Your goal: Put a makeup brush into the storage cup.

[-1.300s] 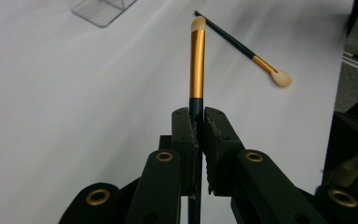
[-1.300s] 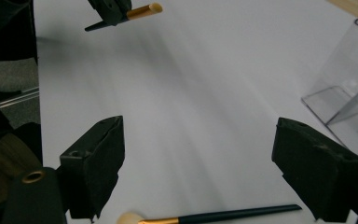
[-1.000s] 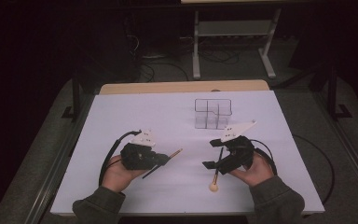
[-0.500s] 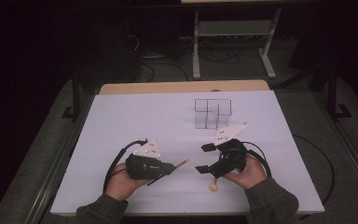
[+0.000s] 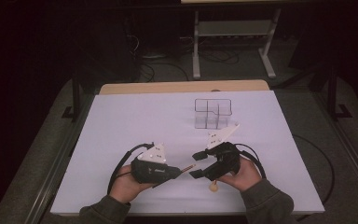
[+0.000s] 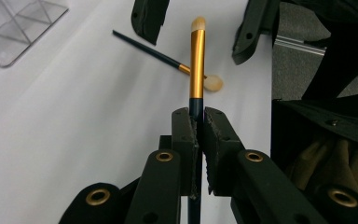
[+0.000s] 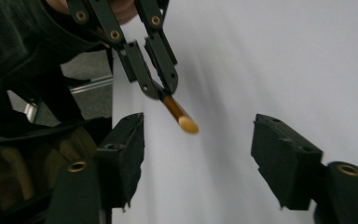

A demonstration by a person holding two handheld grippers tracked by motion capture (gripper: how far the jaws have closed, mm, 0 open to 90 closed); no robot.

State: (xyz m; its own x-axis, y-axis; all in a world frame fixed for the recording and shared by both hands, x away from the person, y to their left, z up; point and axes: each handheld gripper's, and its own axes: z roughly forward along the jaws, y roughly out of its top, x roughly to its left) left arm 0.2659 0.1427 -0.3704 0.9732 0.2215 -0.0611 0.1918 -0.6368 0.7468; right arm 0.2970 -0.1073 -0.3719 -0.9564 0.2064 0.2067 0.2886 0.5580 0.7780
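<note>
Looks like a handoff: the left gripper [image 6: 195,135] is clamped on a brush [image 6: 196,60], tip poking between the wide-open right gripper [image 7: 198,154]. I'd close on the gold band, well ahead of the left gripper, before letting go.

Organizer [image 5: 213,112] behind brushes [image 6: 196,60] (on table [image 5: 121,121])

1. No readable text, label, brand, number or sign anywhere in the three views.
2. Faint pale marking on the side of the left gripper [image 5: 154,170], behind its fingertips, too small and blurred to read.
</note>
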